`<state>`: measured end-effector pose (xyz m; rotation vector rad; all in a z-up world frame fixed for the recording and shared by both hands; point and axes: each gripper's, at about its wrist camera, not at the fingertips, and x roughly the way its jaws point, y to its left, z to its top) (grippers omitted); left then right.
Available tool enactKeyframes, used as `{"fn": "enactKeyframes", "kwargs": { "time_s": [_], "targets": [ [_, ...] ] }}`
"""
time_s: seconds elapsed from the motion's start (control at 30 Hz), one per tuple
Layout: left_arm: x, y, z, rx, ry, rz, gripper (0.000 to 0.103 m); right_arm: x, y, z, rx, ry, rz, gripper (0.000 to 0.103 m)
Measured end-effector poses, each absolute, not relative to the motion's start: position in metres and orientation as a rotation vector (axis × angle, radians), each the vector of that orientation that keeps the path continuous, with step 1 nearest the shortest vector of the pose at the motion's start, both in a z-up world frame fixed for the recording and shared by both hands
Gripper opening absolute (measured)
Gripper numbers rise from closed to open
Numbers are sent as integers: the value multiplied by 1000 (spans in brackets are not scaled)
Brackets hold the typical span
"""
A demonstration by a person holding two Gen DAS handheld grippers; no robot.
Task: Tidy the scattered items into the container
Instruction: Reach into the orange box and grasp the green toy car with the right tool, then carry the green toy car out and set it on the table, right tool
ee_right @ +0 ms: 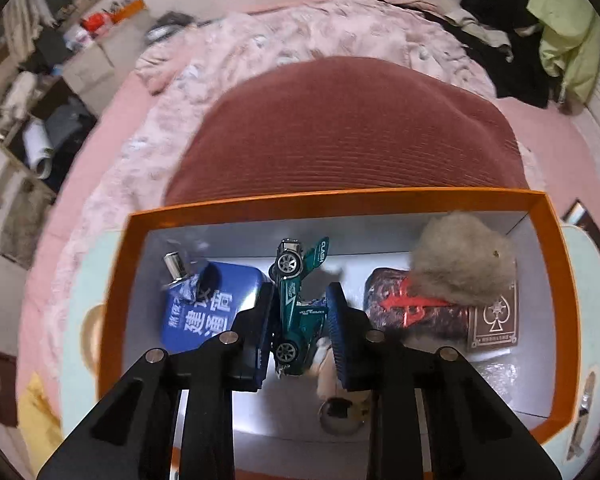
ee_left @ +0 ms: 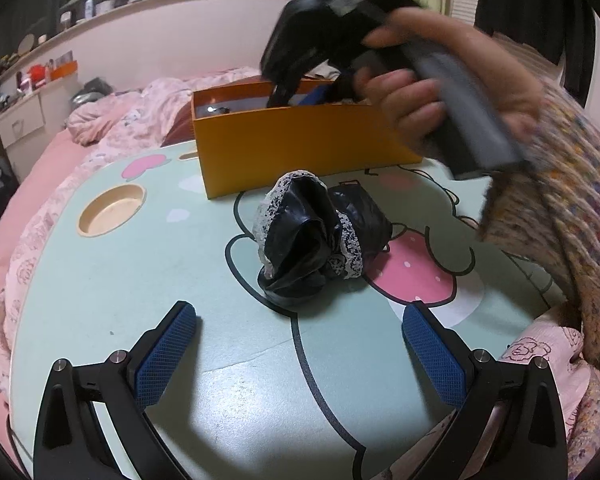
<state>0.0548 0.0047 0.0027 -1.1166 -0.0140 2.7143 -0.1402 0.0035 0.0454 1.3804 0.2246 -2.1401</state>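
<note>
Carrying step: the right gripper (ee_right: pixel 298 312) hangs over the orange box (ee_right: pixel 556 280), its pads clamped on a green toy car (ee_right: pixel 296 300) held nose-up.
Room: a bedroom; pink bedding (ee_left: pixel 112 128) and a dark red cushion (ee_right: pixel 340 128) lie behind the box, with cluttered shelves along the wall.
Worktop: a pale green tray table (ee_left: pixel 100 300) printed with a cartoon figure, with a round cup recess (ee_left: pixel 112 210) at its left.
Box contents: a blue tin (ee_right: pixel 212 308), a grey fluffy ball (ee_right: pixel 464 260), a card pack (ee_right: pixel 494 320), a red patterned packet (ee_right: pixel 400 312) and a small metal piece (ee_right: pixel 174 264).
Remaining item: a black bundle with lace trim (ee_left: pixel 316 236) sits on the worktop just in front of the box.
Left gripper: the left gripper (ee_left: pixel 300 344) is spread wide, empty, aimed at the bundle.
Doing it well: I judge the car should be lowered into the bare gap between tin and packet before letting go, so it does not bounce out.
Risk: the car is gripped near its middle only, so it may swing.
</note>
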Motion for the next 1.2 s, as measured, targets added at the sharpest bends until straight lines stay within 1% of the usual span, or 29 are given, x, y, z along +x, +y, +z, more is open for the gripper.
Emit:
{"fn": "enactKeyframes", "kwargs": {
  "time_s": [0.2, 0.3, 0.37, 0.5, 0.6, 0.63, 0.7, 0.73, 0.77, 0.83, 0.97, 1.1, 1.17, 1.2],
  "targets": [
    [53, 4, 3, -1121, -13, 2714, 103, -96, 59, 104, 1117, 55, -2115, 27],
    [53, 4, 3, -1124, -9, 2715, 103, -67, 88, 116, 1057, 65, -2092, 27],
    [52, 4, 2, -1129, -3, 2716, 103, -56, 99, 109, 1074, 80, -2064, 27],
    [52, 5, 1, -1139, 10, 2717, 103, -42, 117, 72, 1147, 106, -2005, 27],
    [53, 5, 1, -1142, 13, 2719, 103, -46, 113, 49, 1174, 131, -2023, 28],
    [52, 5, 1, -1142, 13, 2719, 103, -48, 113, 46, 1176, 122, -2026, 28],
    [52, 4, 0, -1142, 12, 2718, 103, -52, 122, 44, 1158, 39, -2037, 29],
    [52, 4, 0, -1142, 12, 2718, 103, -53, 129, 46, 1146, -4, -2049, 39],
    [52, 4, 0, -1142, 13, 2718, 103, -54, 136, 48, 1138, -50, -2076, 62],
    [53, 4, 0, -1143, 13, 2718, 103, -49, 151, 52, 1095, -83, -2109, 83],
    [53, 4, 0, -1143, 13, 2718, 103, -26, 159, 47, 1056, 99, -2156, 83],
    [52, 5, 2, -1151, 19, 2715, 103, -12, 158, 26, 1102, 255, -2157, 83],
    [51, 4, 4, -1169, 9, 2707, 103, -9, 146, 21, 1071, 379, -2213, 90],
    [51, 2, 4, -1181, 3, 2703, 103, -7, 140, 19, 1077, 447, -2241, 90]
  ]
}}
